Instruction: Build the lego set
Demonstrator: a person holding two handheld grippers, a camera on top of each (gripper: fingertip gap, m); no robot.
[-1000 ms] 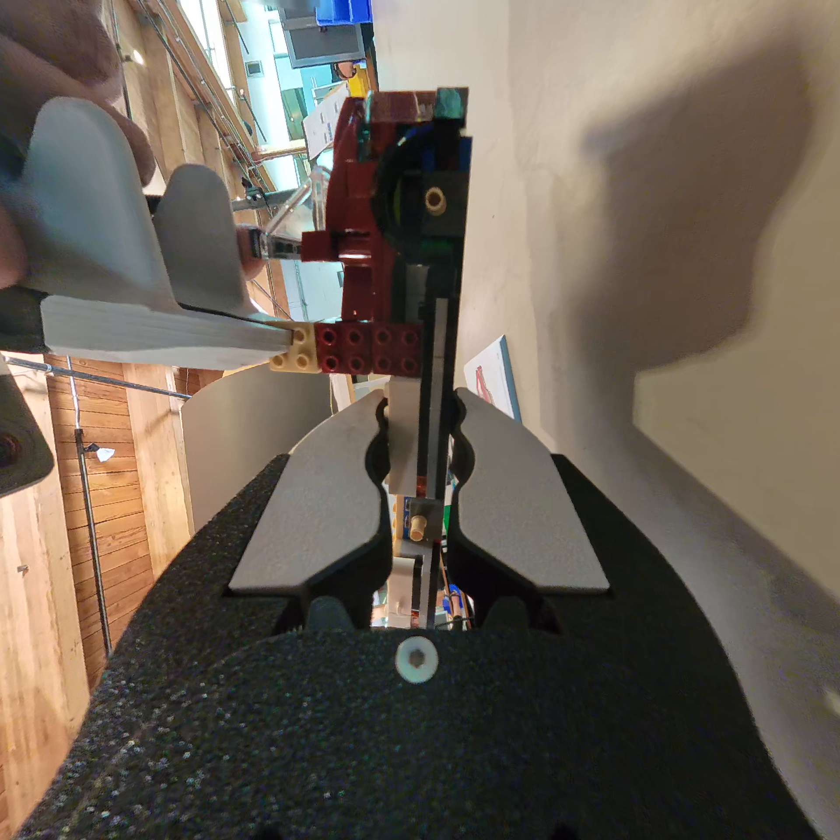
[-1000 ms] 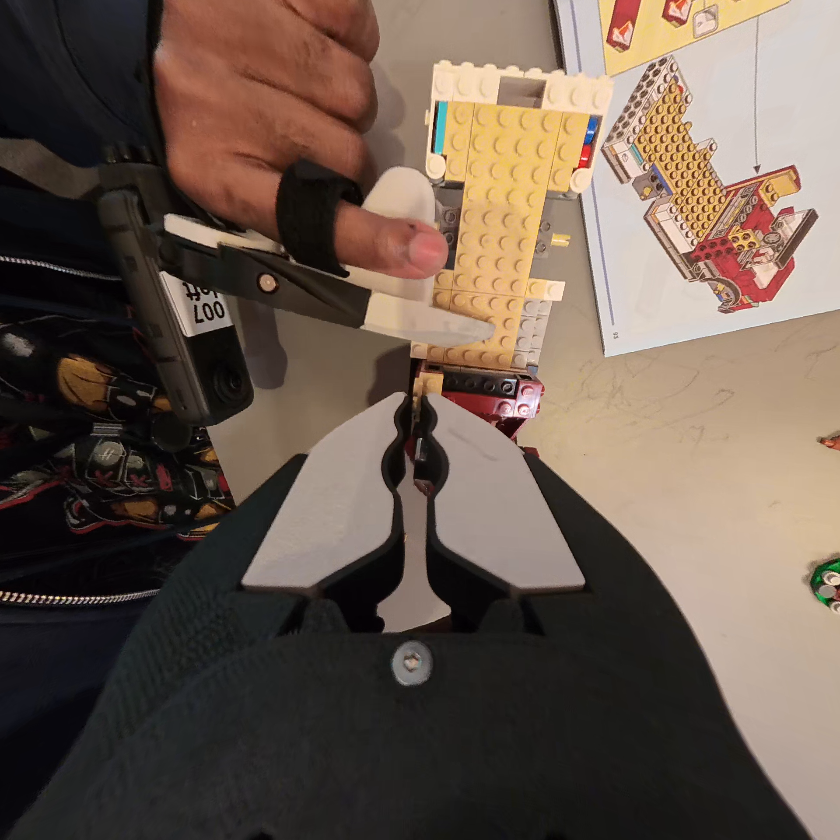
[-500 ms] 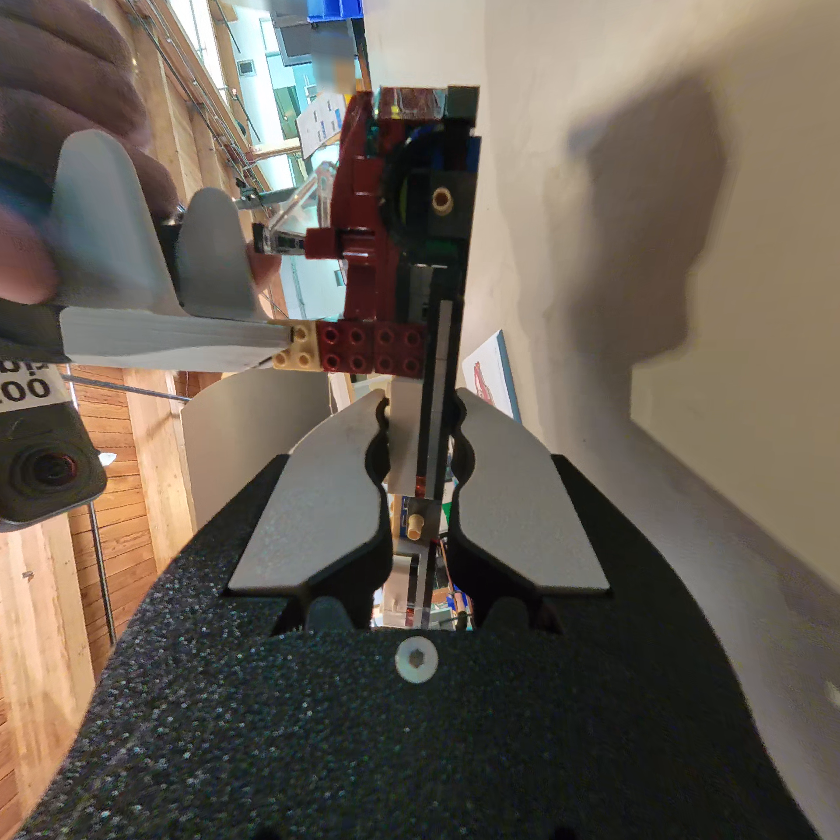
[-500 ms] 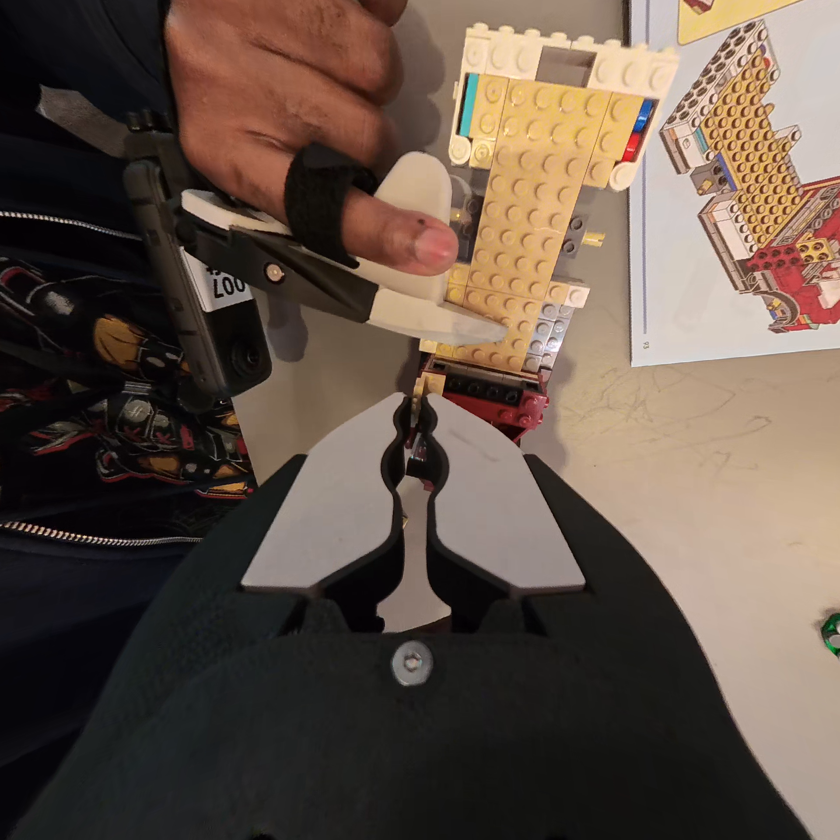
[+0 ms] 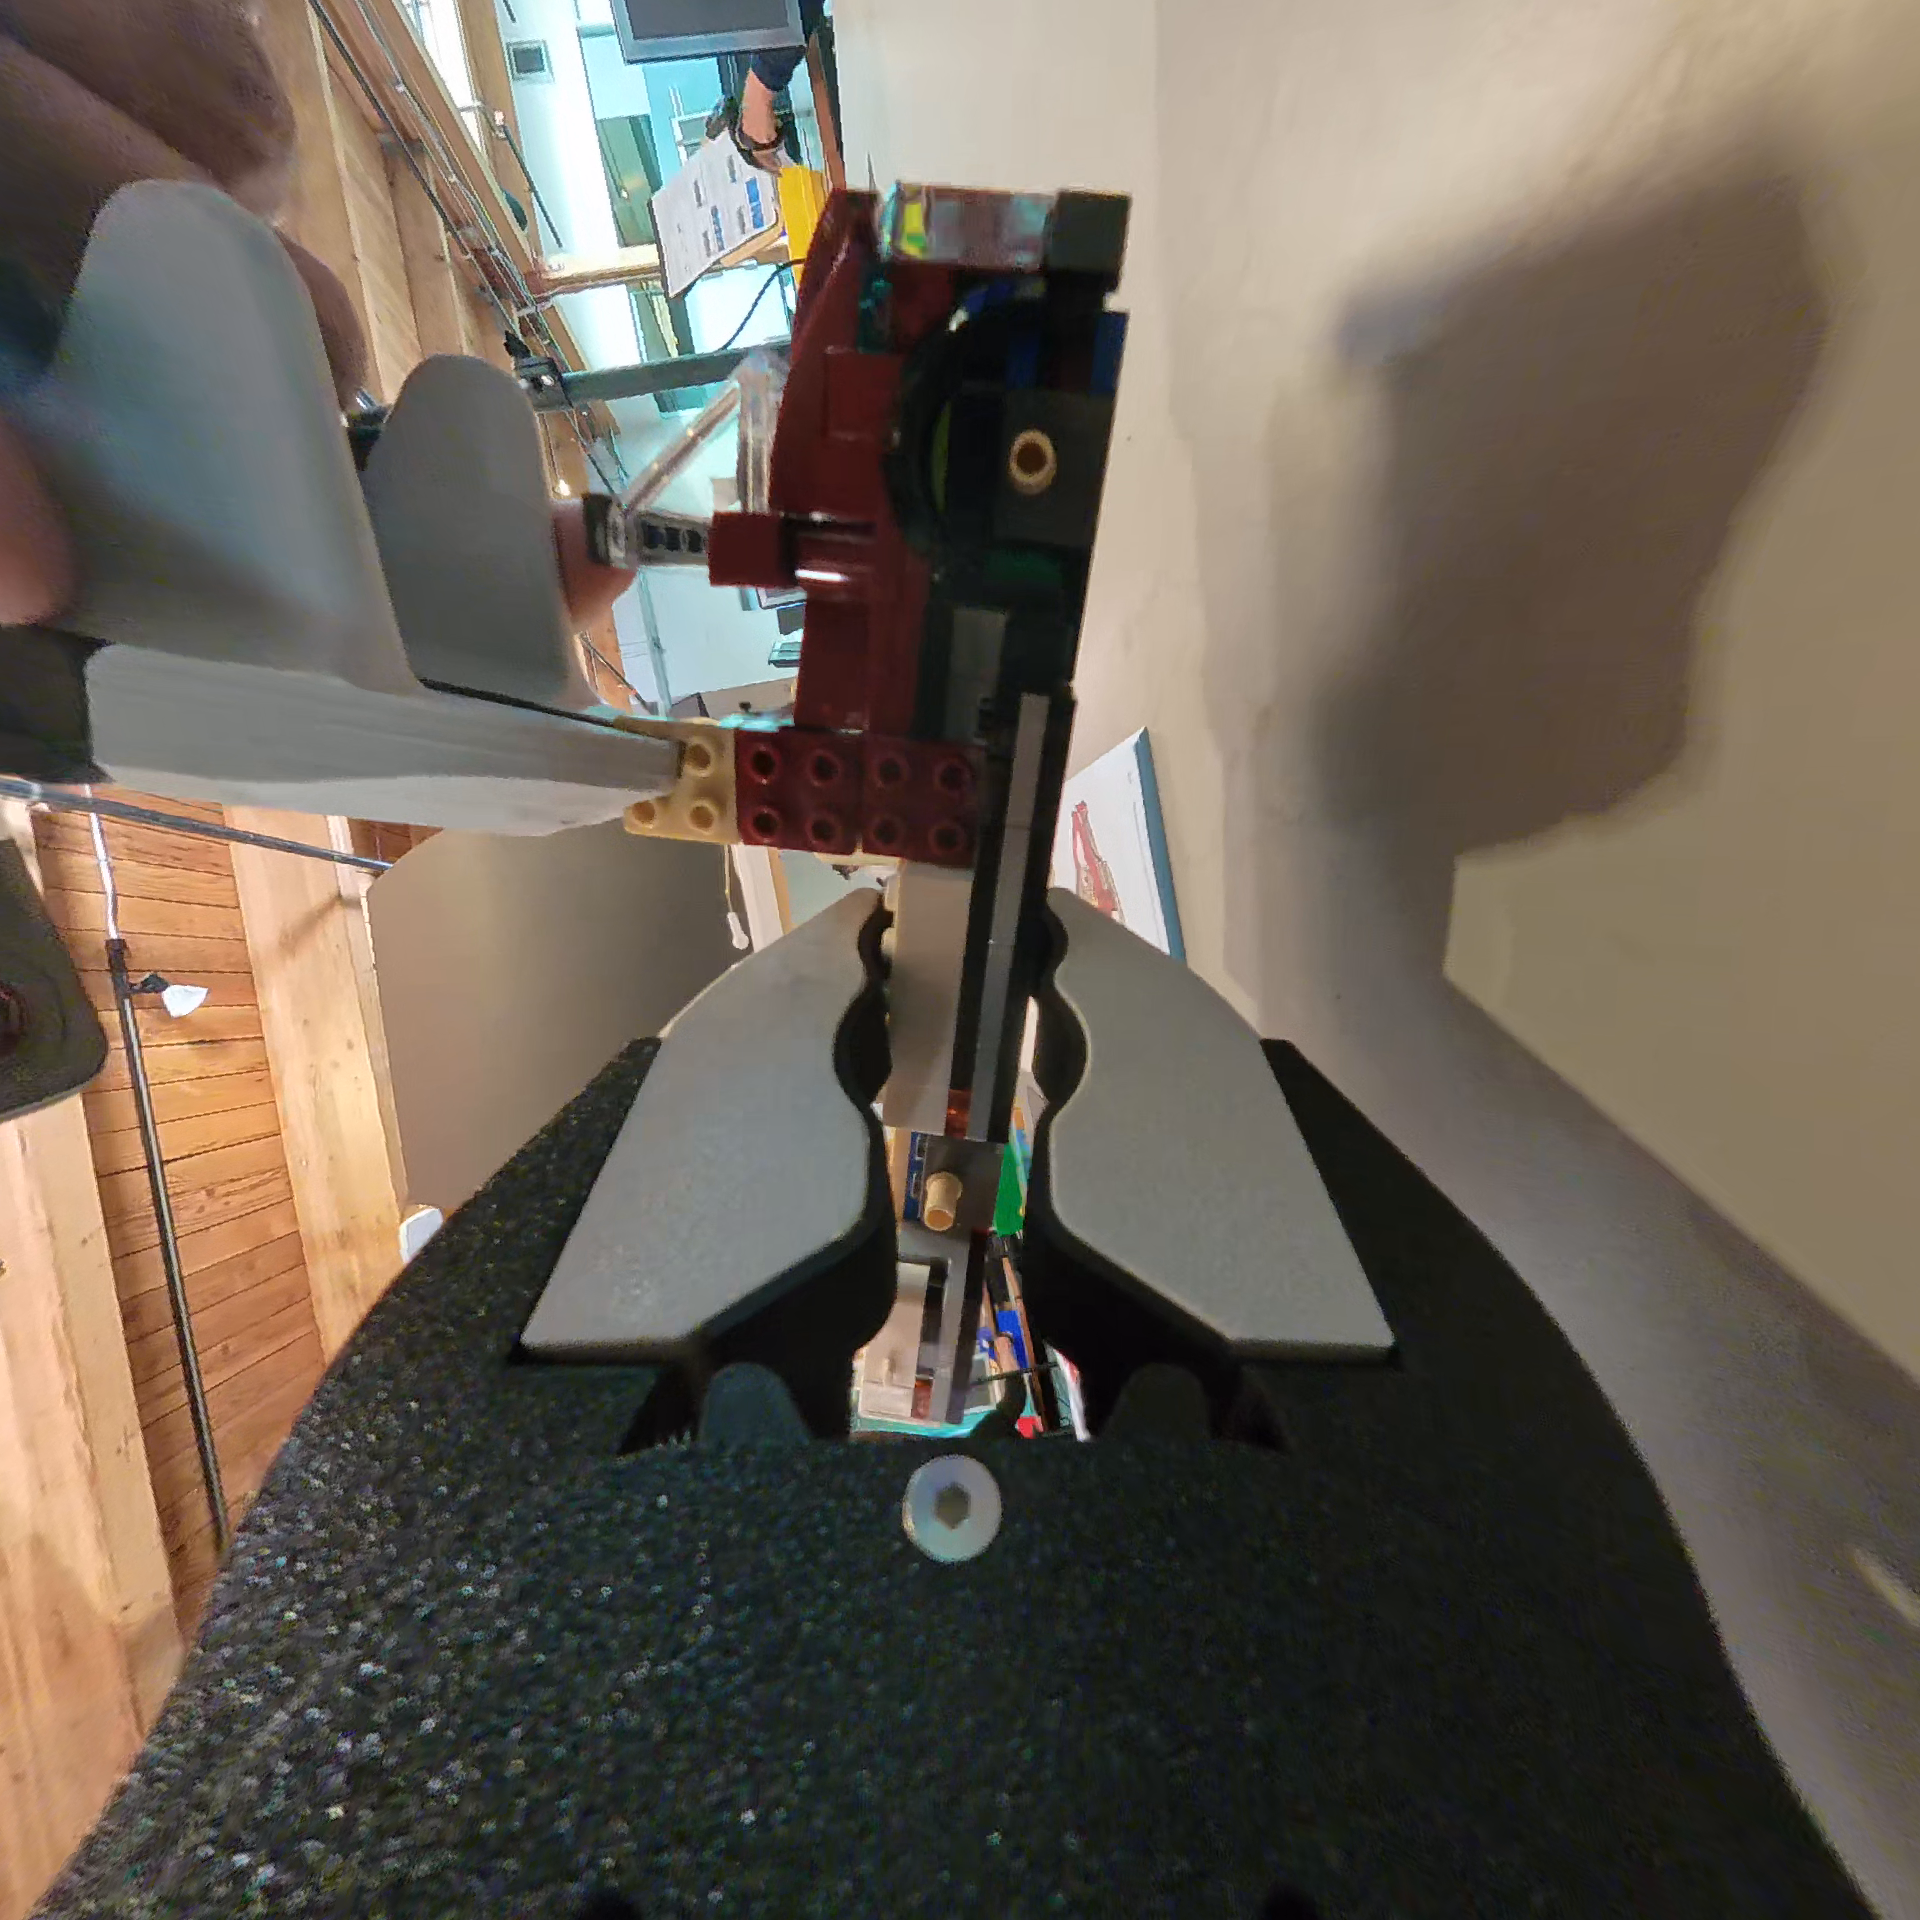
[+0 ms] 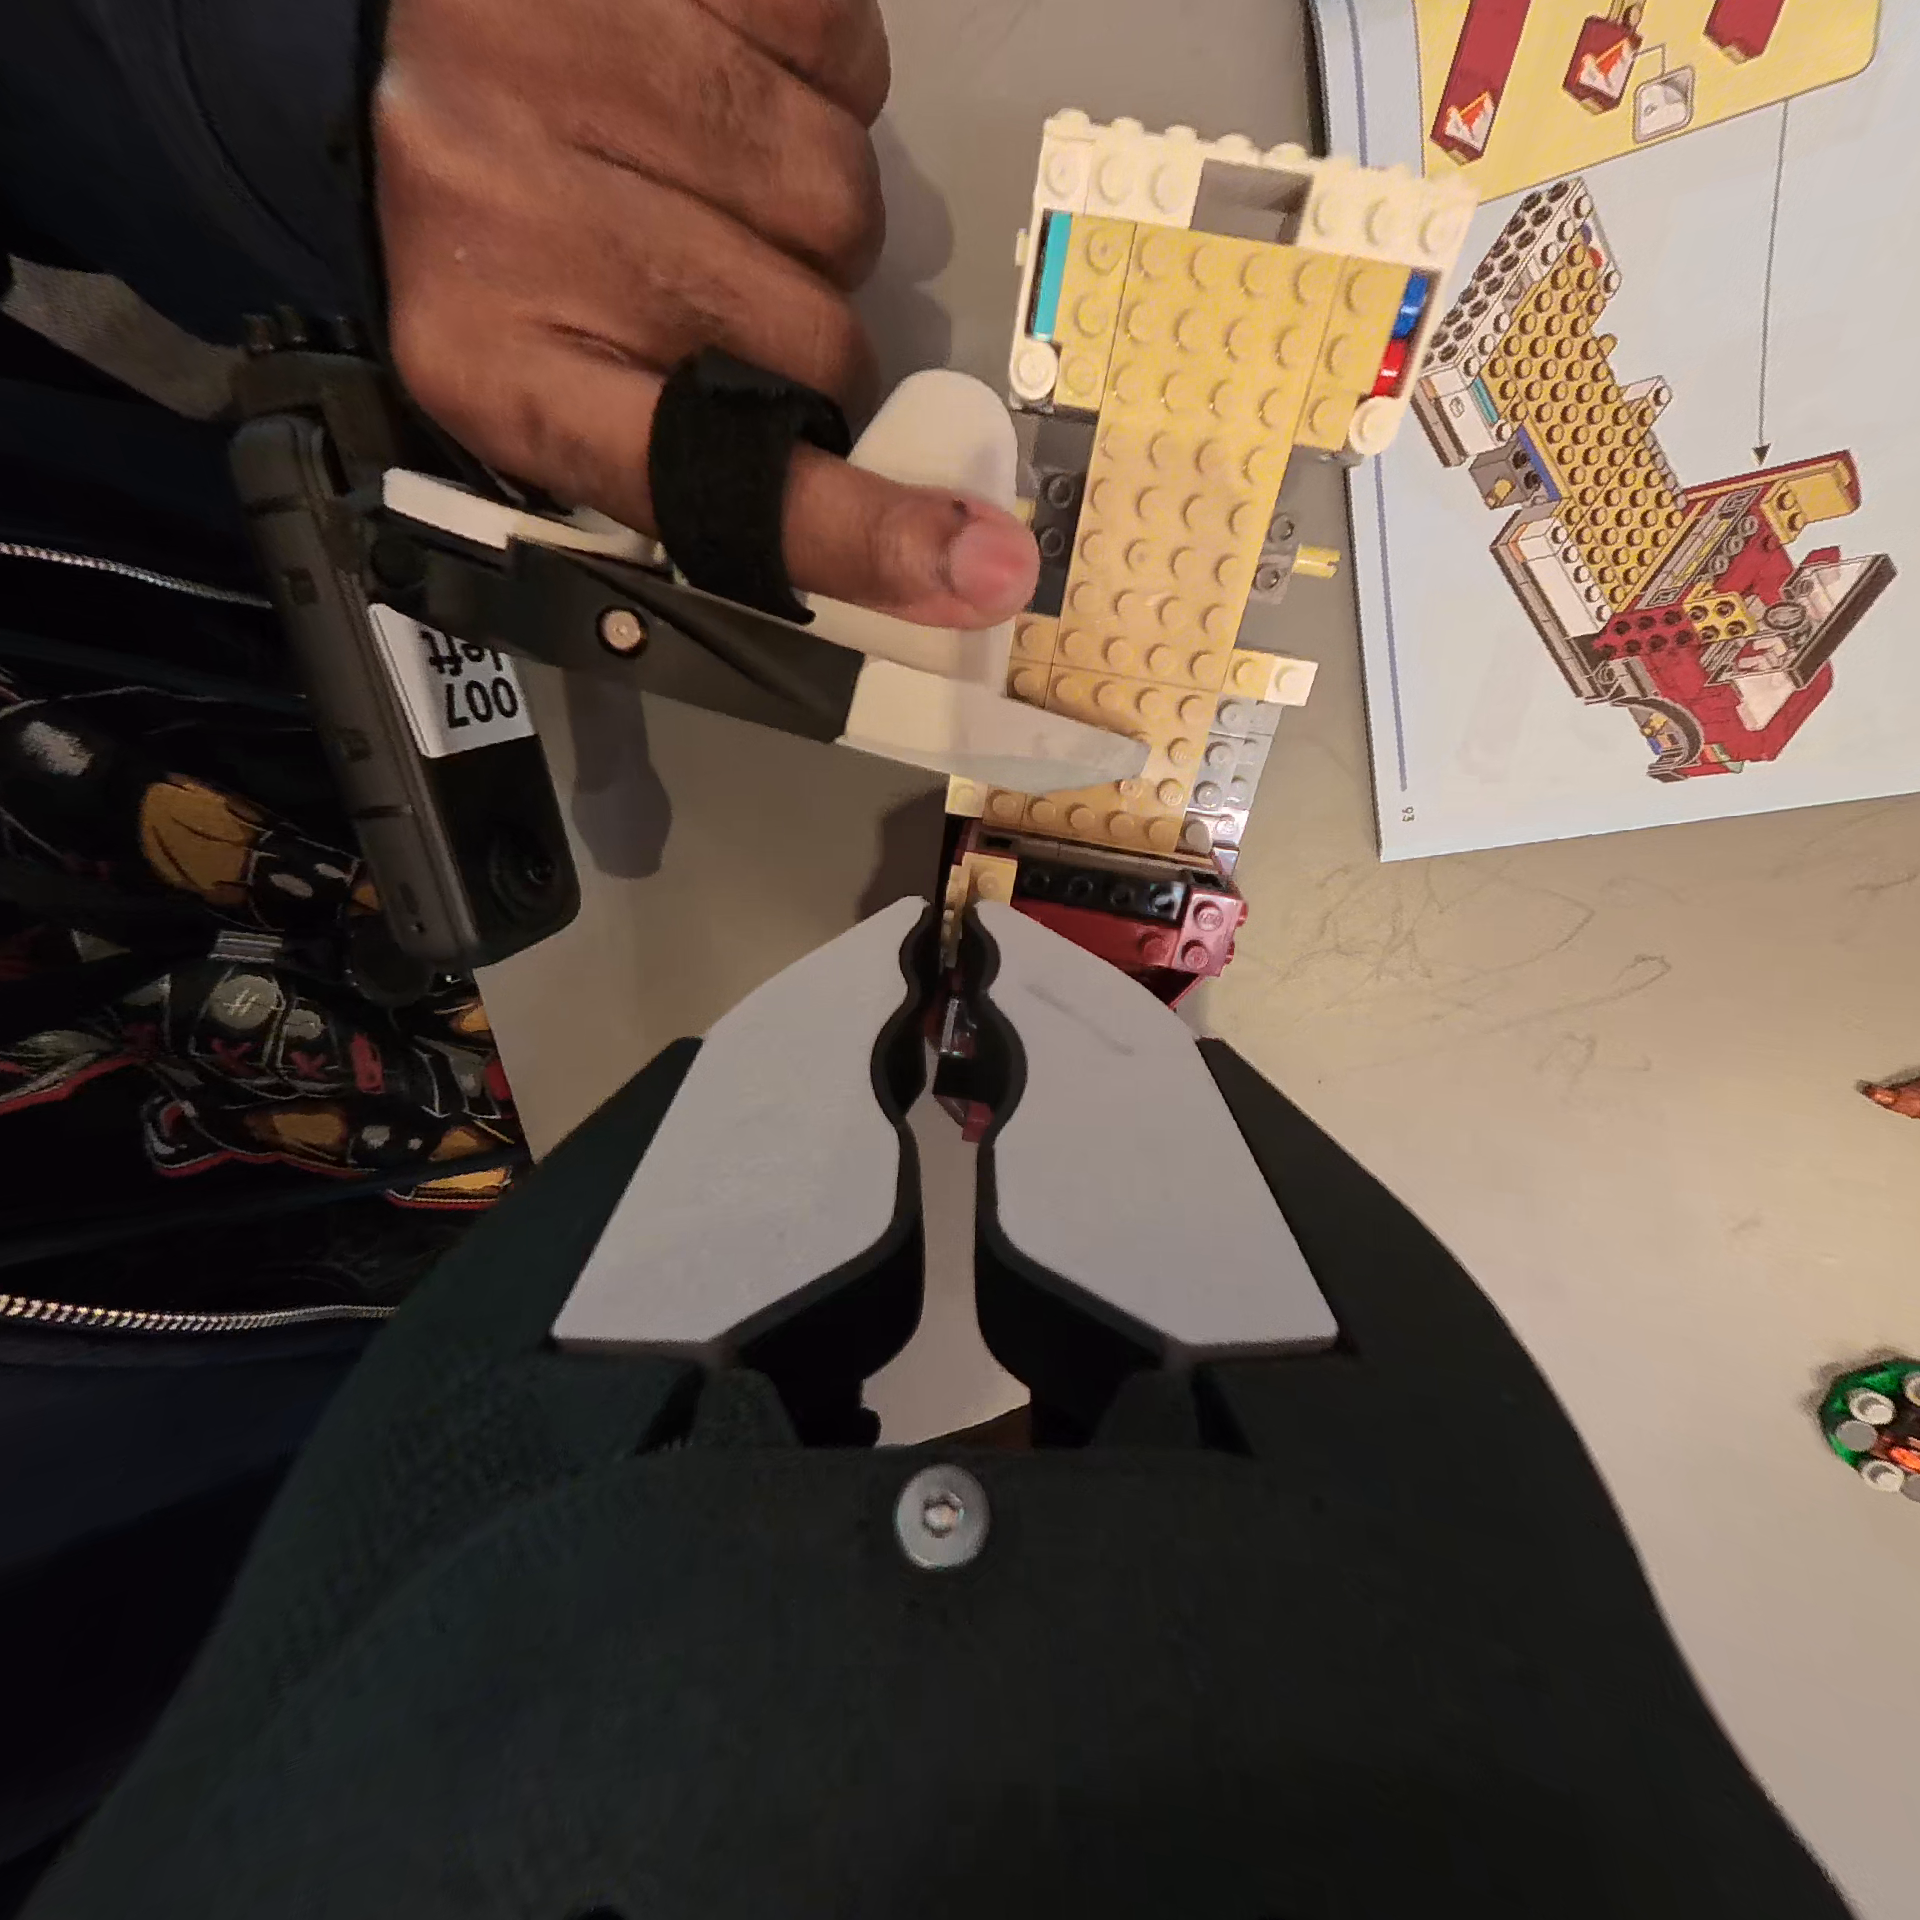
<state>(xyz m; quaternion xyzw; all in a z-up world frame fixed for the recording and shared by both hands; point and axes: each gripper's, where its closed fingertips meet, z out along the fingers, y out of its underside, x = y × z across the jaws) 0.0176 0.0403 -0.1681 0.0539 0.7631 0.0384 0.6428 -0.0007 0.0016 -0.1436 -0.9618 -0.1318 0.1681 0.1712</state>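
My left gripper [image 5: 966, 914] is shut on the edge of a brick model [image 5: 935, 416], its pads pressing on the grey and black plate stack. In the right wrist view the model [image 6: 1174, 499] shows its tan studded top, with a finger [image 6: 987, 727] of the left gripper lying over it. My right gripper [image 6: 951, 914] is shut on a small tan plate [image 6: 977, 883] at the model's dark red end. In the left wrist view that tan plate [image 5: 686, 795] touches the row of dark red bricks [image 5: 862, 795], pinched at the right gripper's fingertips [image 5: 582, 769].
An open instruction booklet [image 6: 1662, 520] lies on the grey table [image 6: 1455, 1039] right of the model. A green round piece [image 6: 1870, 1439] and a small brown piece [image 6: 1891, 1091] lie at the right edge. The person's hand [image 6: 623, 260] and dark jacket fill the left.
Both grippers and the model sway slightly together. The left stays shut on the model and the right stays shut on the tan plate.
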